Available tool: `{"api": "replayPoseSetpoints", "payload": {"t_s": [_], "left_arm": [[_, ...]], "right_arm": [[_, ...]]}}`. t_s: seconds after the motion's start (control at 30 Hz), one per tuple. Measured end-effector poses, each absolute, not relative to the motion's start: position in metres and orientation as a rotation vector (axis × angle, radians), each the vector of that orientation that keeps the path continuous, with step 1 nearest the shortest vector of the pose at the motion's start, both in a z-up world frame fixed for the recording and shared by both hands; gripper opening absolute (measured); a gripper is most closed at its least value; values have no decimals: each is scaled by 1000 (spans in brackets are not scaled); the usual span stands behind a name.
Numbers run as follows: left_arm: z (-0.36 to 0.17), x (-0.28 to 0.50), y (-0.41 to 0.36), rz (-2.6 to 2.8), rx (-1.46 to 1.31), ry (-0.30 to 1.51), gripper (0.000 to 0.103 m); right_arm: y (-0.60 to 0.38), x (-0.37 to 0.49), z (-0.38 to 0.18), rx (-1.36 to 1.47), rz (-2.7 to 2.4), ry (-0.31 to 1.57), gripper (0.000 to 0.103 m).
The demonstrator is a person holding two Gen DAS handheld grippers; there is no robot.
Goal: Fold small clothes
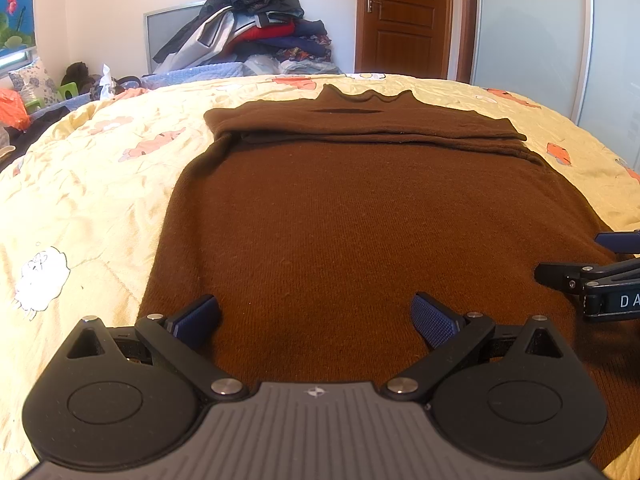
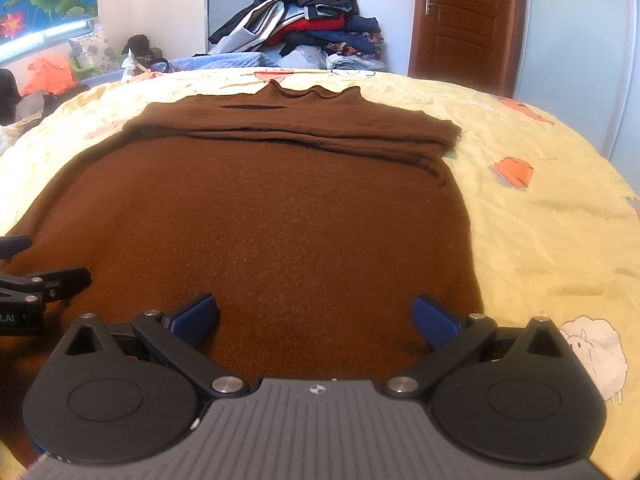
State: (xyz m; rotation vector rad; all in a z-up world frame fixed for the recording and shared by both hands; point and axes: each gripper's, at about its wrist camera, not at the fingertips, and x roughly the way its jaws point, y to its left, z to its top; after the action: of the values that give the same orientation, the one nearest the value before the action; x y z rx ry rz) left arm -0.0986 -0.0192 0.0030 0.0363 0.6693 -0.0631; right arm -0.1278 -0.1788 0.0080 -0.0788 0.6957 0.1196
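Nearest to you, the left gripper (image 1: 316,320) and the right gripper (image 2: 316,320) hang side by side over the hem end of the brown sweater (image 1: 360,220), each with its jaws spread wide and nothing between the blue ribbed pads (image 1: 434,320). The sweater lies flat on the yellow bedspread (image 1: 80,184), hem toward you, collar (image 1: 366,96) at the far end. For a clean fold, judge the hem corners first: set one gripper toward each outer edge rather than the middle, pinch both knit layers together, and lift evenly so the fold line runs straight across. The knit is fine, matte and soft, likely to sag and stretch if lifted from one point only. Farther on, both sleeves (image 2: 304,136) are already laid across the chest in a thick band, with a dark slit just below the wavy collar. Beyond the bed stand a heap of clothes (image 2: 312,24) and a wooden door (image 1: 404,16).
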Motion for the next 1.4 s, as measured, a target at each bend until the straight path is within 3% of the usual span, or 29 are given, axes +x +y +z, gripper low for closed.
{"api": "replayPoseSetpoints", "payload": {"t_s": [0.3, 0.6, 0.83, 1.03, 1.3, 1.37, 1.4], "left_arm": [[8, -112, -17, -46, 44, 696, 103], [21, -160, 18, -94, -16, 763, 103], [25, -161, 97, -166, -398, 836, 103], [-6, -141, 129, -538, -944, 1009, 103], [-8, -147, 158, -502, -1047, 973, 102], [-5, -147, 156, -466, -991, 997, 98], [-4, -145, 153, -447, -946, 1021, 81]], "right_arm": [[-178, -132, 9, -76, 110, 702, 103], [-201, -199, 25, -68, 247, 807, 103], [-311, -212, 47, 564, 267, 907, 103], [-303, -187, 33, 632, 425, 1046, 103], [-289, -166, 24, 758, 549, 1126, 103], [-296, -171, 22, 808, 555, 1123, 103], [-298, -171, 20, 830, 554, 1119, 102]]}}
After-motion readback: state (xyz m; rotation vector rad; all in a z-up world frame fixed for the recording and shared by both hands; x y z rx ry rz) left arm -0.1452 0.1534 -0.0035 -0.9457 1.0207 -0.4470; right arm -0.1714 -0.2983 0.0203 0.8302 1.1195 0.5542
